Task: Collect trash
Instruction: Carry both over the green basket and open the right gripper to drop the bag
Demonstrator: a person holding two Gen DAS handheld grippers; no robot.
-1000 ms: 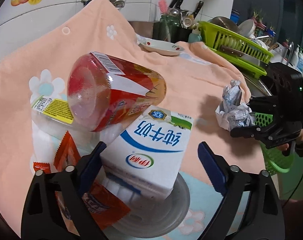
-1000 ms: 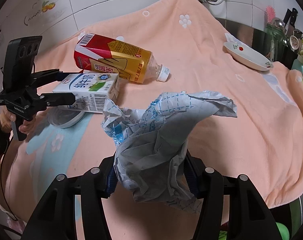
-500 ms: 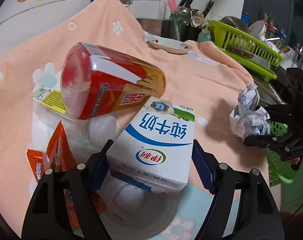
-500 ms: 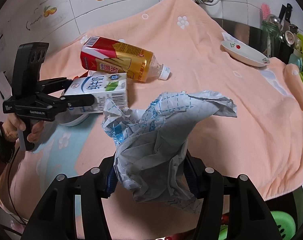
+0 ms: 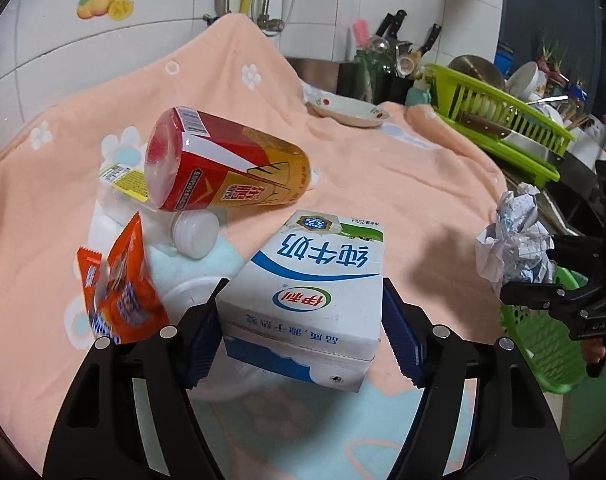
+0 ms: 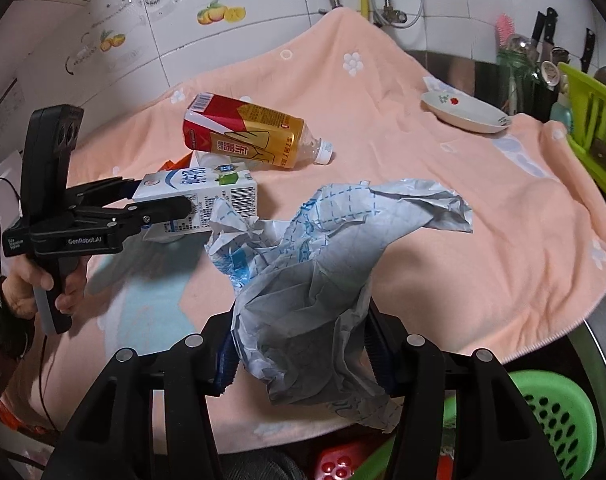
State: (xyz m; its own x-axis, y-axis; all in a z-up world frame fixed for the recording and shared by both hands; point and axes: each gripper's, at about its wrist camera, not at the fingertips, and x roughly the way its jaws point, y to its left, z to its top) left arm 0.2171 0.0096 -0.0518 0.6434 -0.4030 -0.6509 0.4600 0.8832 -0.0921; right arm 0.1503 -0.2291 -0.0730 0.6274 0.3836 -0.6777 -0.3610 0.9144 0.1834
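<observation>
A white and blue milk carton [image 5: 319,256] sits between the blue pads of my left gripper [image 5: 303,300], whose jaws are closing on it. It hangs just above the peach towel [image 5: 383,168]. From the right wrist view the carton [image 6: 219,190] is seen gripped at its end by the left gripper [image 6: 163,200]. My right gripper [image 6: 303,340] is shut on a crumpled sheet of paper [image 6: 323,272] near the table's edge. In the left wrist view this paper [image 5: 511,236] shows at the far right. A red and gold bottle [image 5: 227,168] lies on its side behind the carton.
Orange snack wrappers [image 5: 123,292] and a small clear bottle with a white cap [image 5: 195,234] lie at the left. A green perforated basket [image 6: 551,420] stands below the table's edge. A shallow dish [image 5: 347,108] and a green dish rack [image 5: 499,120] are at the back right.
The left gripper's jaws closed onto the milk carton and lifted it toward the right. The right gripper carried the paper nearer the table's edge, and the green basket came into its view.
</observation>
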